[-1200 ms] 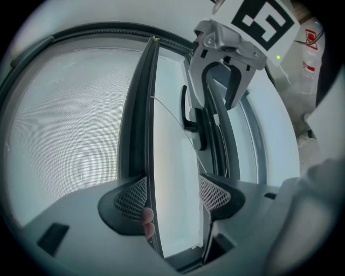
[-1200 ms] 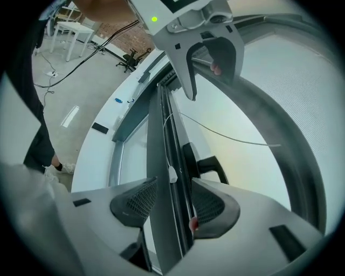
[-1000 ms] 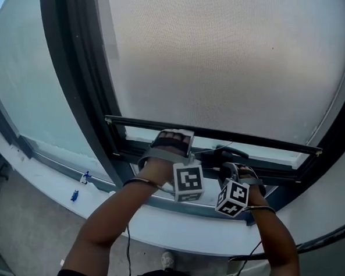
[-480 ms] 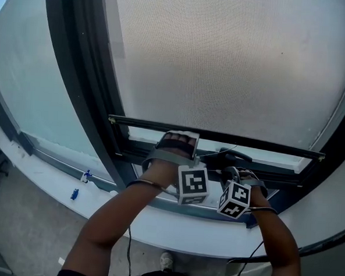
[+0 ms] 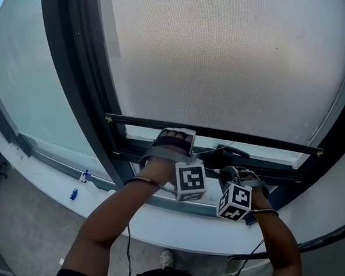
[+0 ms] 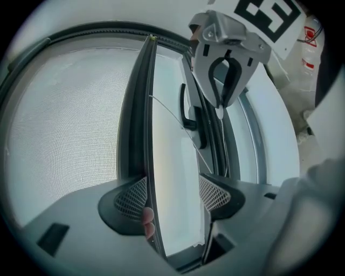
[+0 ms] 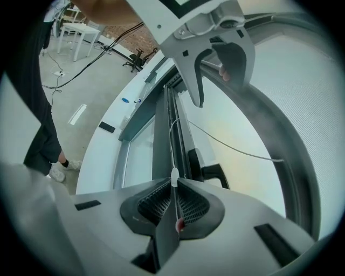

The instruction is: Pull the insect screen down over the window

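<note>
- The grey mesh insect screen (image 5: 224, 62) covers most of the opening inside the dark window frame (image 5: 72, 70).
- The screen's dark bottom bar (image 5: 213, 134) lies level, a little above the lower frame member. A narrow strip of the opening below it is uncovered.
- The left tool (image 6: 173, 186) is at the bottom bar, left of its centre. Its jaws are spread and the bar runs between them.
- In the left gripper view the bar lies against the left pad, while the right pad stands clear of it. A fingertip (image 6: 146, 221) of the person shows just beside the left pad.
- The right tool (image 7: 173, 183) is lower than the left tool and to its right, near the dark window handle (image 5: 230, 151).
- The right tool's jaws have just been closing. They are now pressed together on the thin white pull cord (image 7: 171, 148).
- A small white bead (image 7: 174, 173) on the cord sits at the tips of those jaws.
- From the bead the cord runs up and then across to the bottom bar.
- Both forearms reach over the white window sill (image 5: 173, 228) below the frame.
</note>
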Motion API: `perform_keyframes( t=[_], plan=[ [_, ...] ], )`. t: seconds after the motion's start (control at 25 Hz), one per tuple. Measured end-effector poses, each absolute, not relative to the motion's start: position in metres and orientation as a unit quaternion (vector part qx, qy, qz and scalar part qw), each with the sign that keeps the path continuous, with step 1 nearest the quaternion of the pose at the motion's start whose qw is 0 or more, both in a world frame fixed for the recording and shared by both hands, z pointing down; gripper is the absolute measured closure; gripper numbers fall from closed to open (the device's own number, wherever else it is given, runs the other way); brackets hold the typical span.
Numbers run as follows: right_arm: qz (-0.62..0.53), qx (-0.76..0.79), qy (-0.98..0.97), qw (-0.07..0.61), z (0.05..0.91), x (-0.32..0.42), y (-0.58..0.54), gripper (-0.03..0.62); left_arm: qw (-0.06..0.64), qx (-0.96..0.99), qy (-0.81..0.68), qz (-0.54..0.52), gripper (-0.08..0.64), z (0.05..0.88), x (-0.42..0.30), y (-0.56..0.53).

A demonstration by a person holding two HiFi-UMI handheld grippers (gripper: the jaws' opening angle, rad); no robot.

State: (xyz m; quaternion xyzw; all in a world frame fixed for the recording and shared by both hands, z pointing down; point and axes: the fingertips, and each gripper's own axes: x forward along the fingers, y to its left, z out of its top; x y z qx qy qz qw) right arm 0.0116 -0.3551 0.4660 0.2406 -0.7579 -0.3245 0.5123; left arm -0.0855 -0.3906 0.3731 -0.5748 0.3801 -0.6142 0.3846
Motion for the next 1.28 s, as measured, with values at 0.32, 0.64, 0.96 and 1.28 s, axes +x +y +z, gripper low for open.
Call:
perform_keyframes(
  t=[0.32, 0.64, 0.96, 1.28],
  plan=[
    [-0.312, 0.234, -0.76, 0.52, 0.484, 0.027, -0.327, 0.551, 0.382, -0.575, 0.383, -0.613, 0.258, 0.372, -0.086, -0.391],
    [-0.23, 0.24, -0.776, 0.536, 0.538, 0.032, -0.319, 0.551, 0.378, -0.585, 0.384, -0.606, 0.258, 0.375, -0.084, -0.392],
    [-0.207, 0.234, -0.769, 0.558, 0.602, 0.03, -0.338, 0.551, 0.376, -0.594, 0.386, -0.596, 0.258, 0.374, -0.081, -0.392],
    [-0.215, 0.224, -0.767, 0.562, 0.633, 0.032, -0.339, 0.481, 0.376, -0.596, 0.39, -0.593, 0.261, 0.374, -0.08, -0.393]
  ],
)
